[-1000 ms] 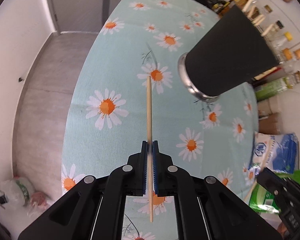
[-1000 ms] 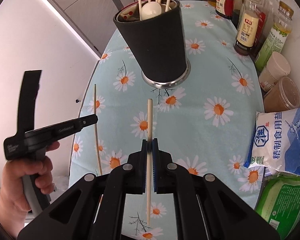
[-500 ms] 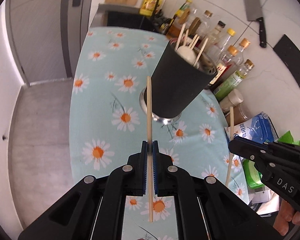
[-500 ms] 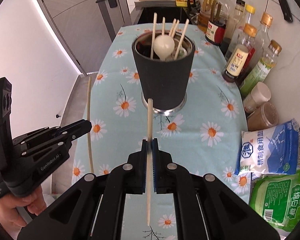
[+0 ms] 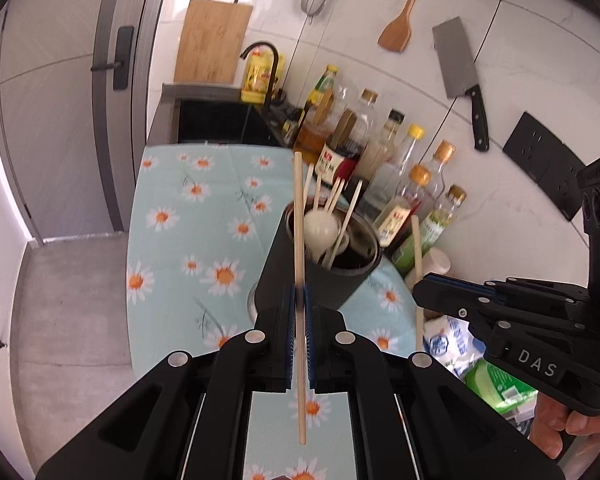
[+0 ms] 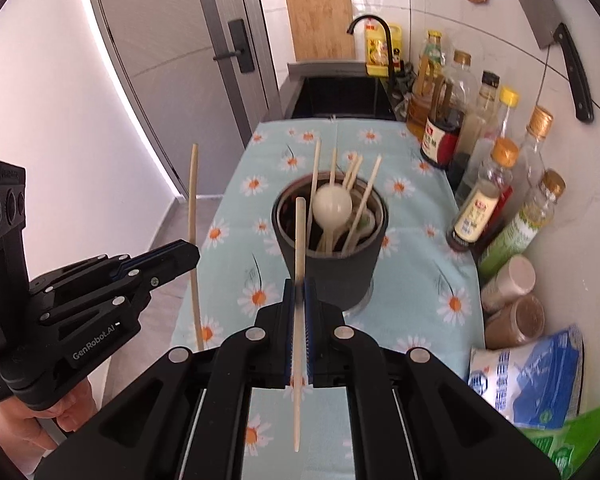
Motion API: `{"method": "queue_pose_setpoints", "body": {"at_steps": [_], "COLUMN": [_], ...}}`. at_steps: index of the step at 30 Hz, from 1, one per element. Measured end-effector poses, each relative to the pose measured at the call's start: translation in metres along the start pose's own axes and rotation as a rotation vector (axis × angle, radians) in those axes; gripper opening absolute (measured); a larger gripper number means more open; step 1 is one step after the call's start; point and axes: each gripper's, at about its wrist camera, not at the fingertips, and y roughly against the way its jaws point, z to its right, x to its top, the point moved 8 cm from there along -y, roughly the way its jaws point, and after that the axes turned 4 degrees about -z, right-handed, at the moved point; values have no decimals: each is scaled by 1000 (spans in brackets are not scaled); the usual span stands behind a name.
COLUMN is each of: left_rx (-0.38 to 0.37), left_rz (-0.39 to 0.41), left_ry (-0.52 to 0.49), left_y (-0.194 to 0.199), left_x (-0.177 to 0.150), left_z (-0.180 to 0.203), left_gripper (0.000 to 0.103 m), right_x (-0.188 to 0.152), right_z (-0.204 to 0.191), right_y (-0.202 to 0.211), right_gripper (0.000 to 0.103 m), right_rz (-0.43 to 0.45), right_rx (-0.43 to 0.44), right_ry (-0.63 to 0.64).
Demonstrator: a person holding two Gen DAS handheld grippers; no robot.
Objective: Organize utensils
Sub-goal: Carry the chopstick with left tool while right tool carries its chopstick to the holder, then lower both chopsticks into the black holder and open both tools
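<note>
A black utensil holder stands on the daisy-print counter cloth, with several wooden chopsticks and a white spoon in it. My left gripper is shut on a wooden chopstick, held upright just in front of the holder's left rim. My right gripper is shut on another chopstick, upright just in front of the holder. Each gripper shows in the other's view: the right one at the holder's right, the left one at its left.
Sauce and oil bottles line the right wall. Salt bag, green bag and two jars sit at the near right. Black sink with faucet lies beyond the cloth. A cleaver and spatula hang on the wall.
Both grippers rose and tilted up with their chopsticks, closing in on the holder; its open top now shows in both views. The grips have not changed.
</note>
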Motion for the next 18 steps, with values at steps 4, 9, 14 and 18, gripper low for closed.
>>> {"method": "queue_pose_setpoints", "body": {"at_steps": [4, 9, 14, 18], "left_rx": [-4, -36, -50, -47], "left_rz": [69, 128, 181, 226], "left_ry": [-12, -6, -8, -20], "left_y": [3, 4, 3, 2], "left_x": [28, 59, 85, 101], "left_z": [7, 14, 22, 28], "left_gripper": [4, 4, 4, 4], "right_x": [31, 72, 103, 120], "right_z": [8, 20, 32, 44], "right_y": [10, 28, 47, 51], "right_gripper": [6, 6, 6, 6], "right_rz": [82, 204, 337, 402], "right_rx": [52, 124, 143, 157], "right_ry": [1, 1, -6, -18]}}
